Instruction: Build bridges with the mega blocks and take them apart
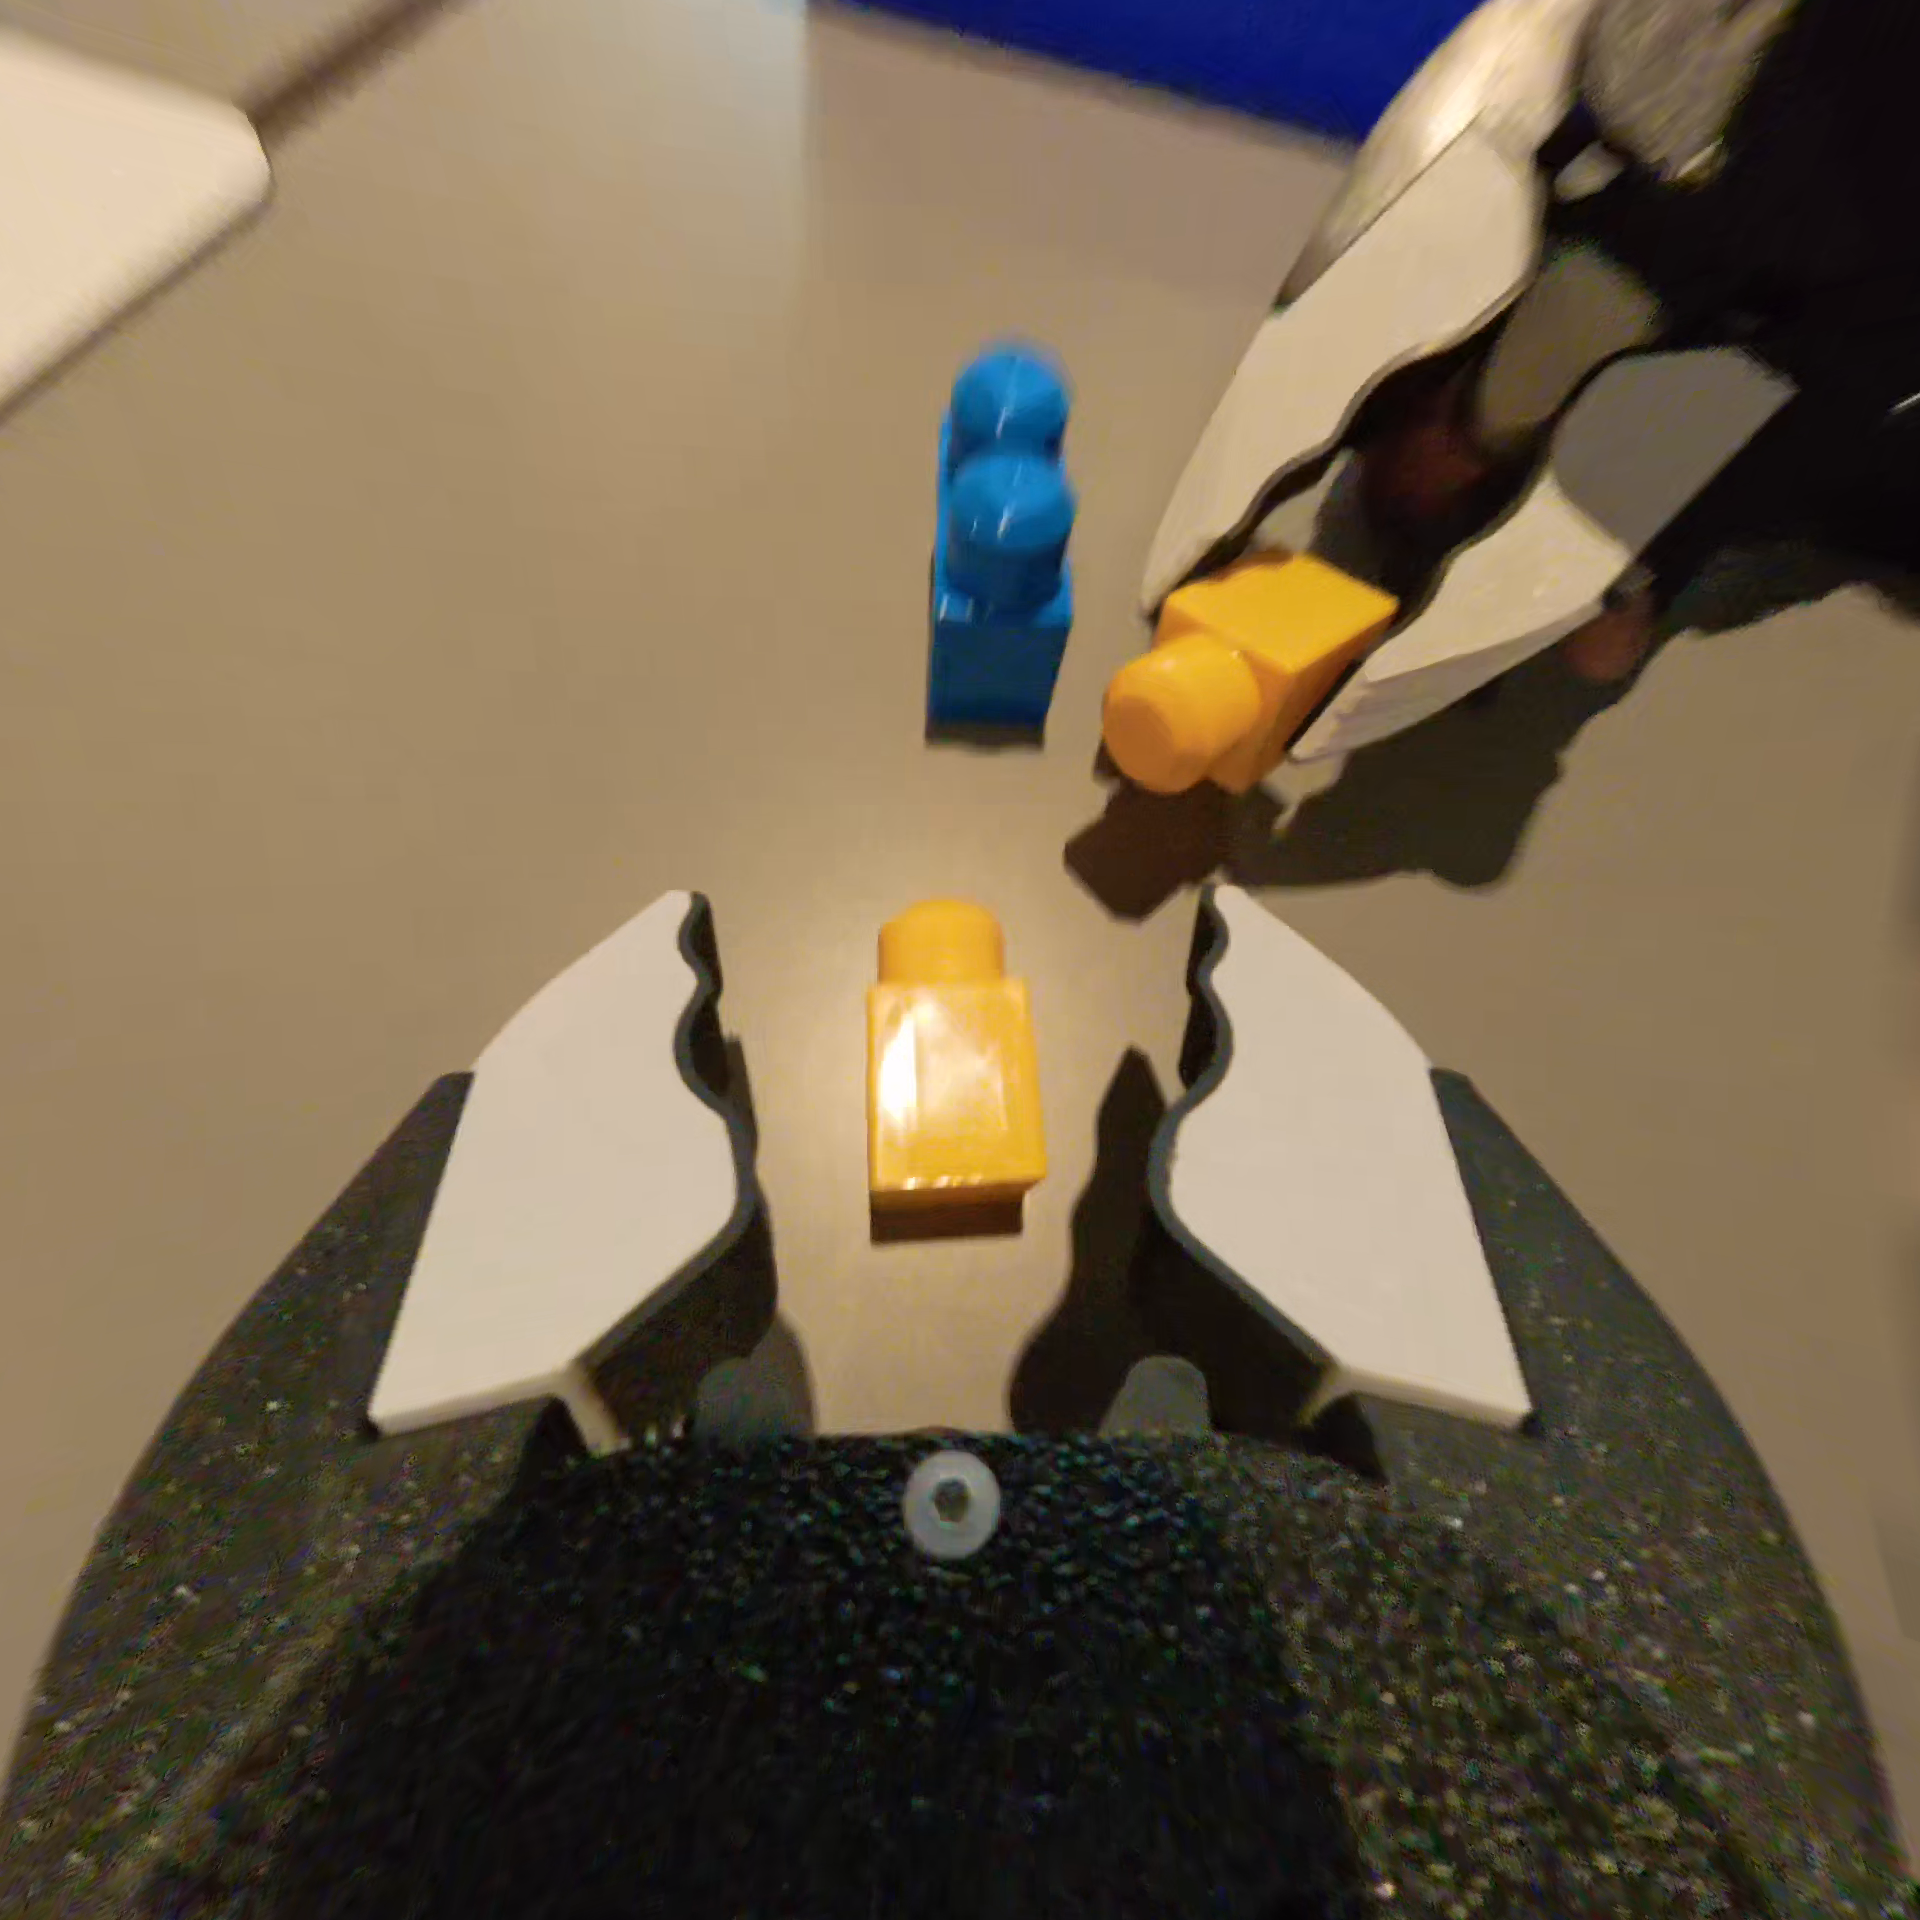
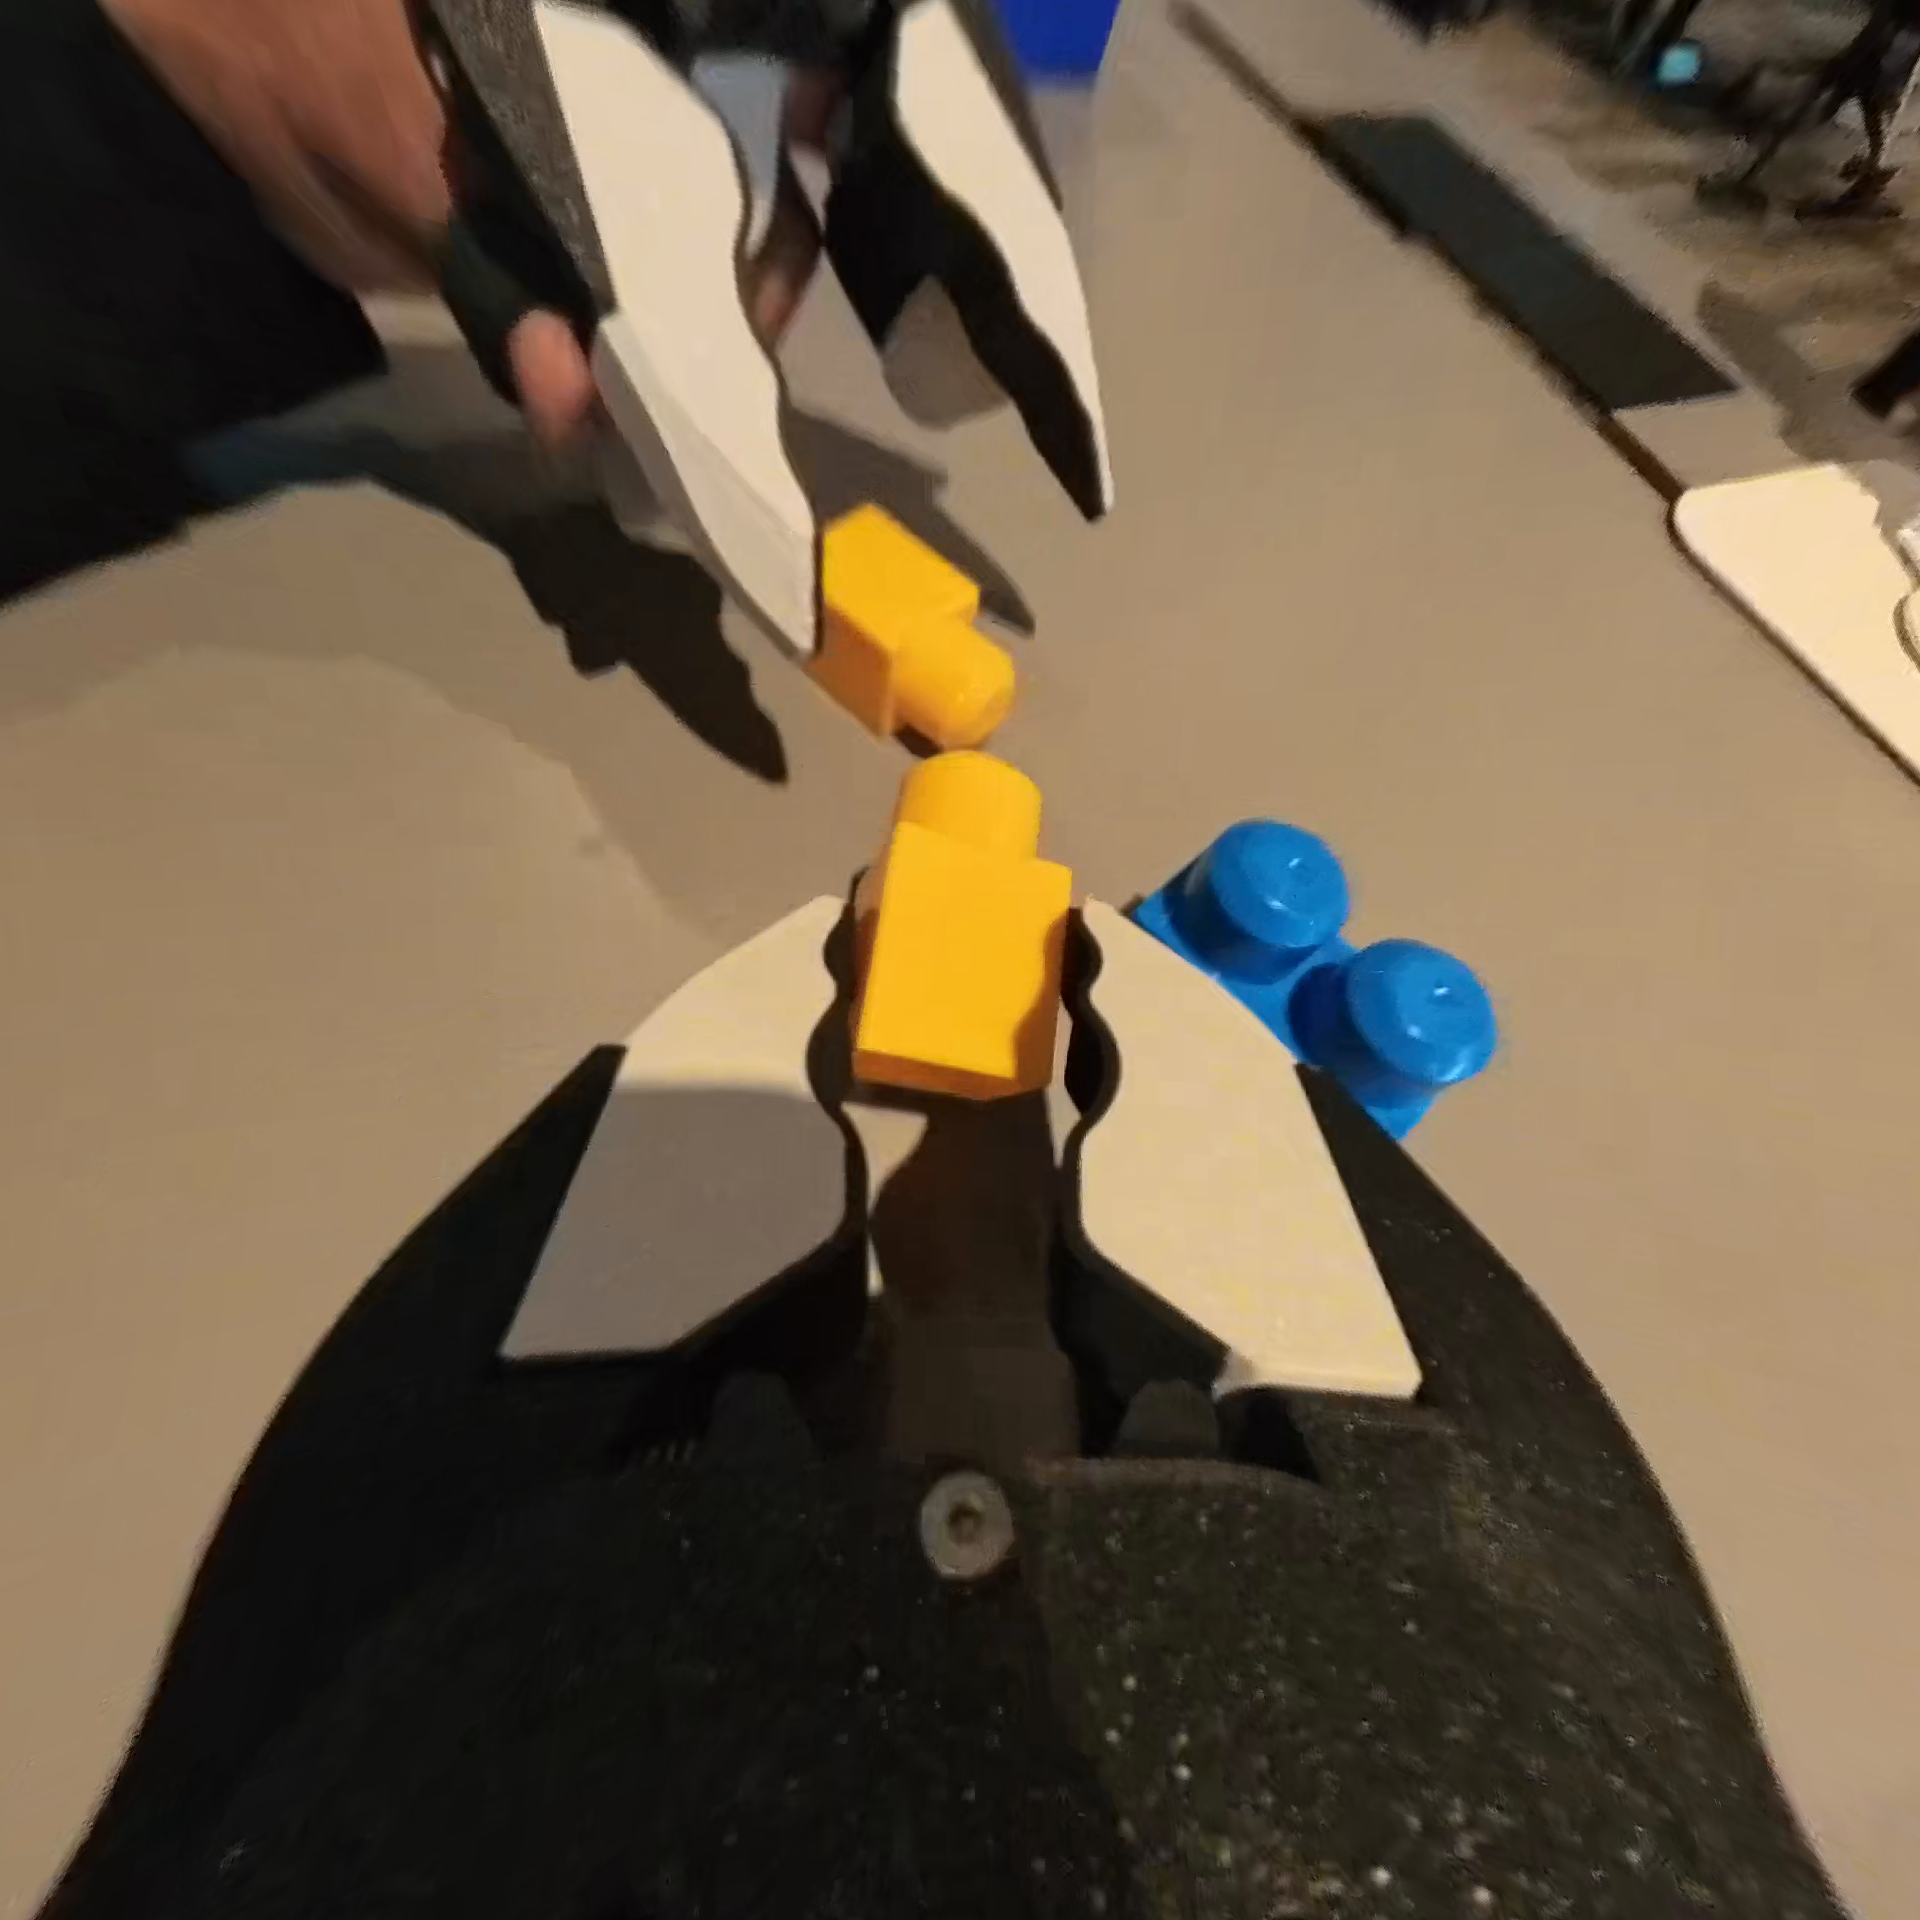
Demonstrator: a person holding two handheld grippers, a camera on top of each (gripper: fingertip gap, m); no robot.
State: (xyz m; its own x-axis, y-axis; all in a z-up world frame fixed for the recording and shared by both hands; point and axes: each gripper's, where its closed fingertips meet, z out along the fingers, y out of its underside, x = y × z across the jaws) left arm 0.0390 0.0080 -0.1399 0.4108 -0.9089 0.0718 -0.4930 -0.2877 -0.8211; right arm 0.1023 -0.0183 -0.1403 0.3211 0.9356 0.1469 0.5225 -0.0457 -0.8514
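Note:
A one-stud yellow block (image 1: 951,1081) lies on its side on the grey table (image 1: 416,727), between the fingers of my open left gripper (image 1: 951,925), touching neither. My right gripper (image 2: 961,909) is shut on a second one-stud yellow block (image 2: 961,966) and holds it tilted just above the table, stud forward. In the left wrist view that held block (image 1: 1247,665) and the right gripper (image 1: 1231,675) show at the upper right. A blue two-stud block (image 1: 1003,551) stands on the table beside them. The right wrist view shows the blue block (image 2: 1320,966), the lying yellow block (image 2: 904,644) and the left gripper (image 2: 945,577).
A flat white slab (image 1: 104,208) lies at the table's far left, also in the right wrist view (image 2: 1808,582). A blue object (image 1: 1143,42) sits at the far edge. A dark strip (image 2: 1507,239) crosses the table. A person's hand (image 2: 312,156) holds the left gripper.

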